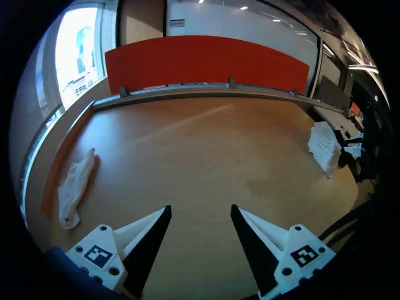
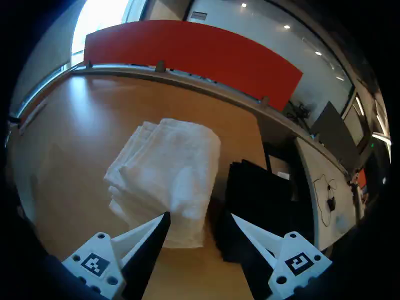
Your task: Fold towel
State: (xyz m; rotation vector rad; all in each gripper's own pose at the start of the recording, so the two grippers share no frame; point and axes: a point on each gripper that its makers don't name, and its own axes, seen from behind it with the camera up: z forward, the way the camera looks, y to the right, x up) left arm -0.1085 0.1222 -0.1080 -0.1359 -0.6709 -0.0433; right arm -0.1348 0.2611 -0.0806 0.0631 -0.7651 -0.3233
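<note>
In the left gripper view a crumpled white towel (image 1: 74,187) lies loose near the table's left edge, left of and beyond my left gripper (image 1: 200,212), which is open above bare wood. A stack of folded white towels (image 1: 324,147) sits at the table's right edge. In the right gripper view that same stack of folded towels (image 2: 167,175) lies directly ahead, its near edge just past my right gripper (image 2: 199,220), which is open with nothing between its fingers.
The wooden table (image 1: 200,150) is backed by a red divider panel (image 1: 205,62) with a rail along its base. A window (image 1: 77,50) is at the far left. A black chair (image 2: 260,210) stands off the table's right edge, with another desk (image 2: 325,190) beyond.
</note>
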